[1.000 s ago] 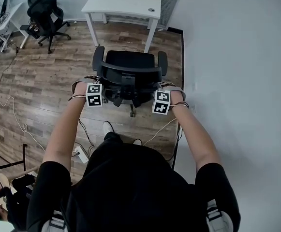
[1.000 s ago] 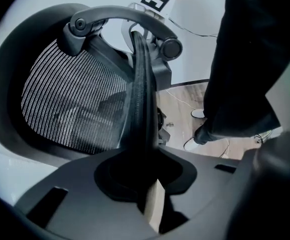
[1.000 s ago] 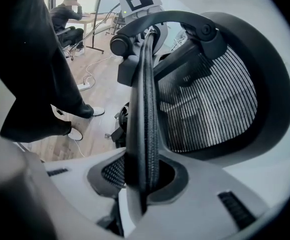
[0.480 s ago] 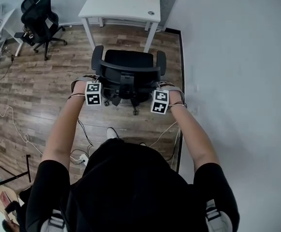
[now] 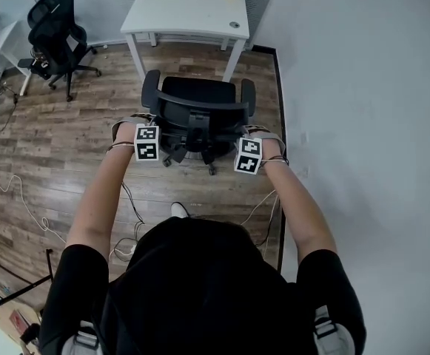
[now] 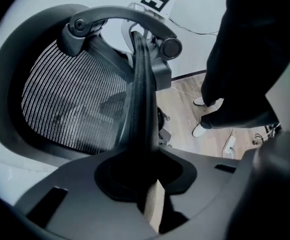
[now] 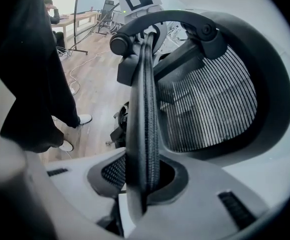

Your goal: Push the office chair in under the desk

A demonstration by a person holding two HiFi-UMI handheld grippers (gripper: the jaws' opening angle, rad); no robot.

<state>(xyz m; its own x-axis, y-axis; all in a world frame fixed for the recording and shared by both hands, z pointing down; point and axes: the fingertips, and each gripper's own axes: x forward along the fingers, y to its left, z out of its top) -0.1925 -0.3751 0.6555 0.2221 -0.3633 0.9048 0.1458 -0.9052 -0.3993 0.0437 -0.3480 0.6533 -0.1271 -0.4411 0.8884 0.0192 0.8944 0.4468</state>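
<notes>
Black office chair [image 5: 200, 98]: straight ahead of me, just short of the white counter [image 5: 185, 9].
My left hand-held gripper [image 6: 145, 184]: clamped on the backrest [image 6: 75, 104] edge.
My right hand-held gripper [image 7: 141, 184]: same, opposite edge.
Push: forward, evenly.

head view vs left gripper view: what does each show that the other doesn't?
Head view only: white desk, second chair at far left. Left gripper view only: the left gripper, jaws shut on the backrest edge, mesh close up. Both: the office chair, wood floor, the person's shoe.
</notes>
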